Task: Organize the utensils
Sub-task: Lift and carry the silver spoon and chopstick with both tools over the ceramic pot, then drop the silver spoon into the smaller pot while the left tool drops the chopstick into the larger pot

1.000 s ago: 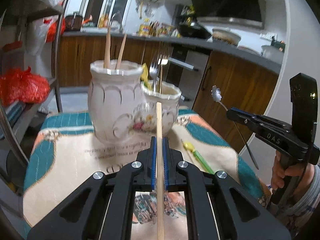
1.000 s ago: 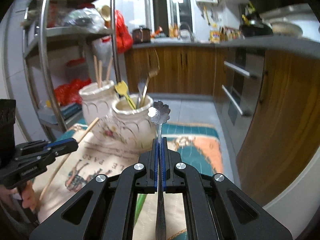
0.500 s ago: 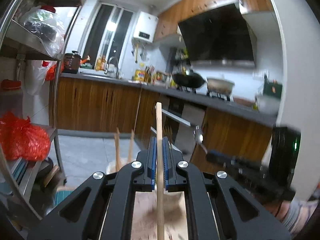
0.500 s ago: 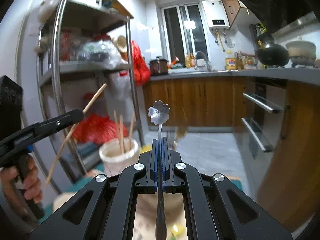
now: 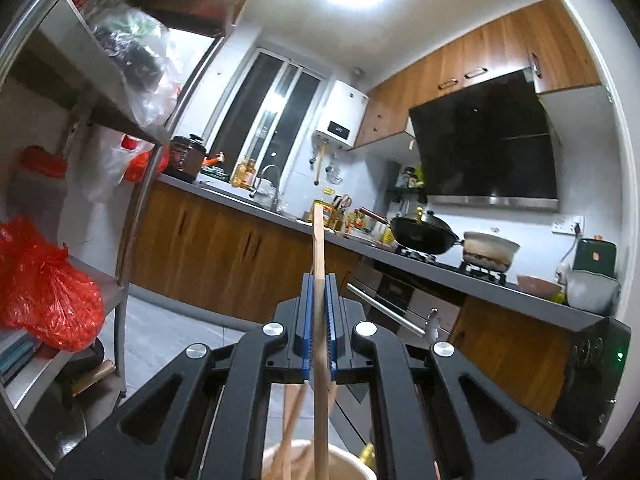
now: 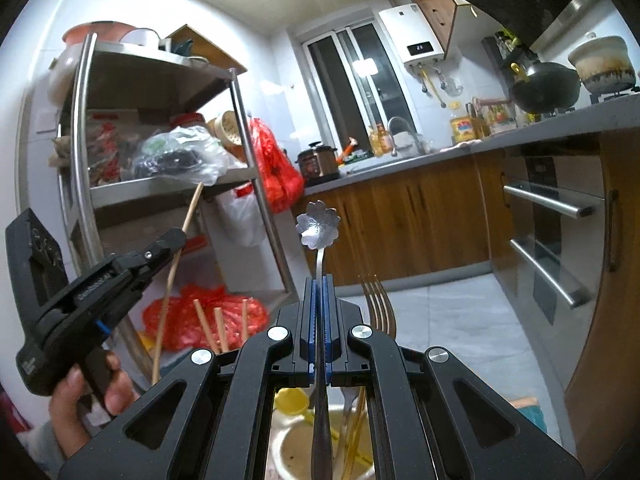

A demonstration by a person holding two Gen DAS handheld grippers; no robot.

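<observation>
My left gripper (image 5: 319,280) is shut on a wooden chopstick (image 5: 319,248) held upright, its lower end over the white jar (image 5: 344,464) that holds other chopsticks (image 5: 290,424). My right gripper (image 6: 319,280) is shut on a metal spoon (image 6: 318,226) with a flower-shaped bowl, held upright, handle end down inside the second white jar (image 6: 288,452). That jar holds a gold fork (image 6: 378,300) and a yellow spoon (image 6: 294,400). The left gripper (image 6: 172,240) with its chopstick (image 6: 176,264) also shows at the left of the right wrist view.
A steel shelf rack (image 6: 80,160) with red bags (image 5: 44,288) stands on the left. Wooden kitchen cabinets (image 5: 224,256) and a counter with a wok (image 5: 424,236) run behind. The right gripper's body (image 5: 596,372) shows at the right edge of the left wrist view.
Both grippers have tilted up to vertical over the jars. The table has dropped out of view and the utensils' lower ends now hang over or in the jars.
</observation>
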